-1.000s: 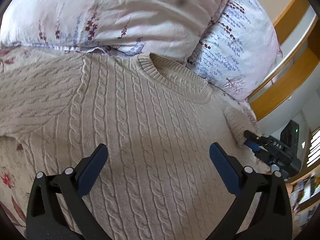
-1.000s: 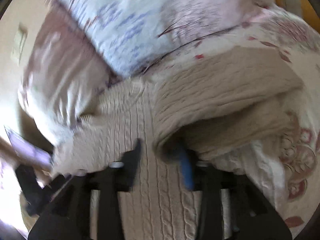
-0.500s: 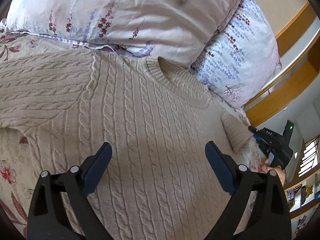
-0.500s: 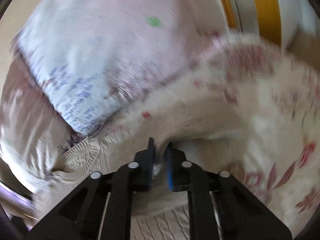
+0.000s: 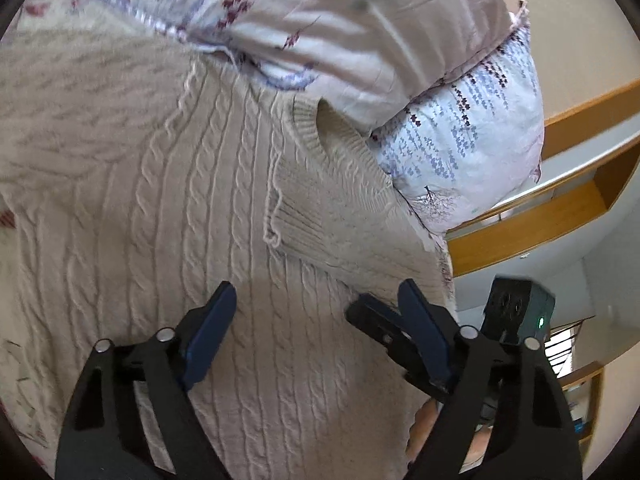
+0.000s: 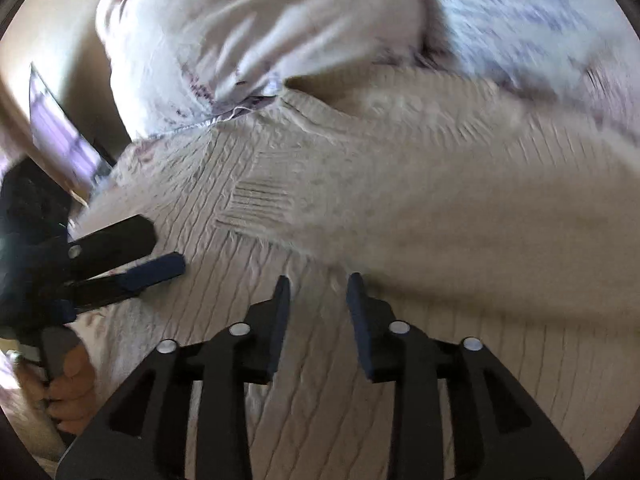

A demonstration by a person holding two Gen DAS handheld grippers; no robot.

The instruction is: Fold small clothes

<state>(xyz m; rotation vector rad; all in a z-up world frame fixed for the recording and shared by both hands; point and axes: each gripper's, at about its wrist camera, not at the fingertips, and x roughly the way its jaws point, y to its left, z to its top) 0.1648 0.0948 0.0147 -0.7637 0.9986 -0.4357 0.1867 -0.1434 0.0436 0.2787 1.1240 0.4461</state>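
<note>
A beige cable-knit sweater point(image 5: 168, 216) lies spread on a bed, its ribbed collar point(image 5: 320, 136) at the far end, tucked against two floral pillows: a pinkish one point(image 5: 320, 28) at the far side and a blue-patterned one point(image 5: 468, 136) to the right of it. One sleeve point(image 5: 344, 216) is folded across the sweater's chest, its ribbed cuff point(image 5: 296, 220) lying near the middle, just below the collar. The left gripper point(image 5: 316, 308) hovers over the sweater's near half, its jaws fairly wide but closing, with nothing but flat knit beneath the gap and no fabric pinched. The right gripper point(image 6: 318, 300) hangs just near of the folded sleeve, its jaws narrow and opening, with nothing between them; the sleeve's edge lies just beyond the fingertips. In the right wrist view the left gripper shows at the left edge over the knit, with a person's hand point(image 6: 66, 388) below it. Wooden shelving point(image 5: 560, 208) stands at the right beyond the bed.
</note>
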